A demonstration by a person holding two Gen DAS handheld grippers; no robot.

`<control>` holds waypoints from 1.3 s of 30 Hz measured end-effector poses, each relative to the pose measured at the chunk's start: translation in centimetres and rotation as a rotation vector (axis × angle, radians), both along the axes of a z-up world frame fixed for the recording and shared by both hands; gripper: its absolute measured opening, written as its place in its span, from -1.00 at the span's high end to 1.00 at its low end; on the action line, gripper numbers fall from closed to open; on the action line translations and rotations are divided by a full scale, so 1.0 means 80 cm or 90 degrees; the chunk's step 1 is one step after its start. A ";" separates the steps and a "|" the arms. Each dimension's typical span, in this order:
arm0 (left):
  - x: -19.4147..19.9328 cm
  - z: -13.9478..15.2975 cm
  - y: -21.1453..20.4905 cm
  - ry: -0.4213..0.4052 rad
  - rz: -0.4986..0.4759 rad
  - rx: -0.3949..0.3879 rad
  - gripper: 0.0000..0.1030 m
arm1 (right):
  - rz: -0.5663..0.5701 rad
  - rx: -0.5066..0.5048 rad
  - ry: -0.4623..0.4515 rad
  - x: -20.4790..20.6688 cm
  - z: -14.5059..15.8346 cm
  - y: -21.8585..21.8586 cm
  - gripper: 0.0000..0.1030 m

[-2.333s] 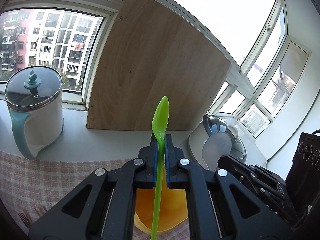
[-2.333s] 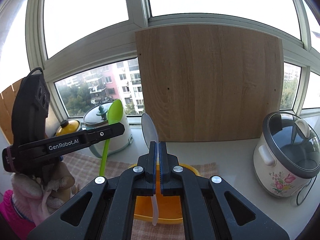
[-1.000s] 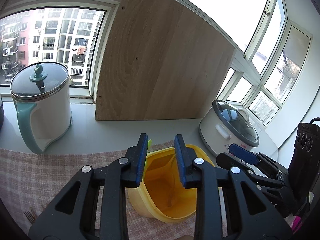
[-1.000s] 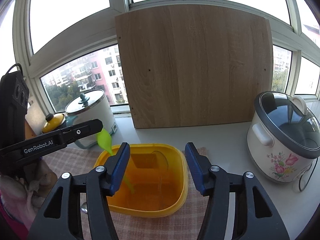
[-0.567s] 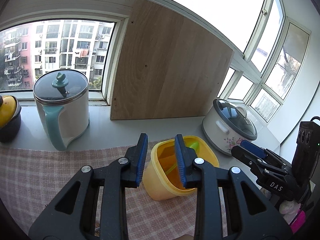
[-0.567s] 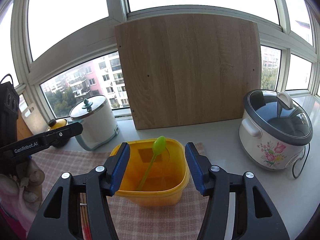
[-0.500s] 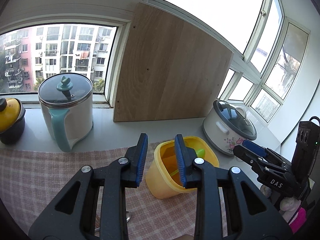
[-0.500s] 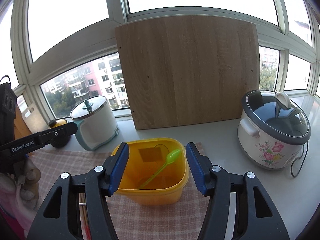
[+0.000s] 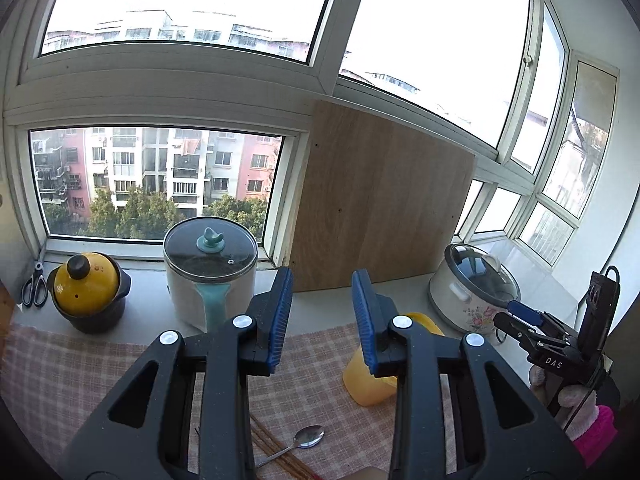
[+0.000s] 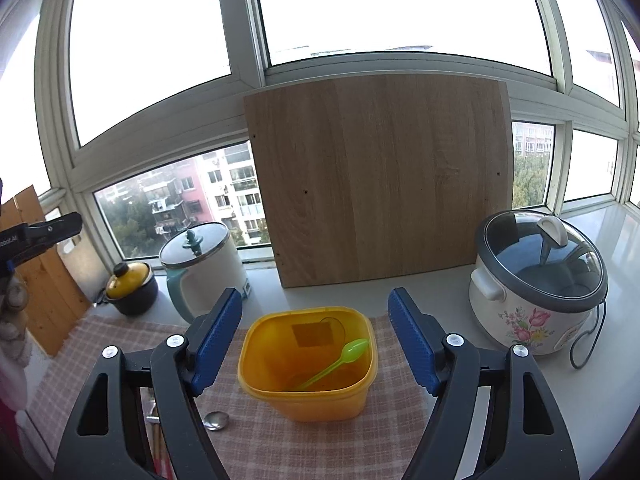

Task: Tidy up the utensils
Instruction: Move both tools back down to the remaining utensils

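Both grippers empty w/ jaws just opening, left gripper (image 9: 322, 316) narrower than right gripper (image 10: 316, 338); metal spoon (image 9: 306, 438) lies on near cloth left of yellow tub (image 10: 310, 364), probably light, stiff, slippery, so pinch mid-handle

From my feed, the white counter (image 10: 560, 392) carries a checked cloth (image 10: 280, 432), a rice cooker (image 10: 536, 280), a kettle (image 10: 204, 268), a yellow-lidded pot (image 10: 130, 286) and a leaning wooden board (image 10: 380, 176). On the cloth: yellow tub (image 10: 308, 364), metal spoon (image 9: 304, 438), chopsticks (image 9: 276, 454).
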State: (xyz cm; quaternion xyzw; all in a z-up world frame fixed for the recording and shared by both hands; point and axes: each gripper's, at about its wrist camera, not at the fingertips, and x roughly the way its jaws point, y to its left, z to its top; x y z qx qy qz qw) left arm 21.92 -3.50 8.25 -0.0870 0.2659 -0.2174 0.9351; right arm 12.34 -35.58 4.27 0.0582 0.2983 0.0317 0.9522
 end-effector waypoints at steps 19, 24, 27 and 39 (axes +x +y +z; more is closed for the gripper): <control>-0.035 -0.165 0.131 0.176 0.083 0.022 0.27 | 0.110 0.093 0.200 -0.030 -0.138 0.101 -0.46; -0.035 -0.212 0.146 0.222 0.088 0.010 0.27 | 0.102 0.120 0.251 -0.018 -0.182 0.116 -0.46; -0.029 -0.237 0.152 0.248 0.087 -0.003 0.27 | 0.088 0.153 0.277 -0.010 -0.204 0.118 -0.46; 0.009 -0.315 0.149 0.329 0.057 -0.035 0.27 | 0.034 0.215 0.346 0.009 -0.263 0.113 0.08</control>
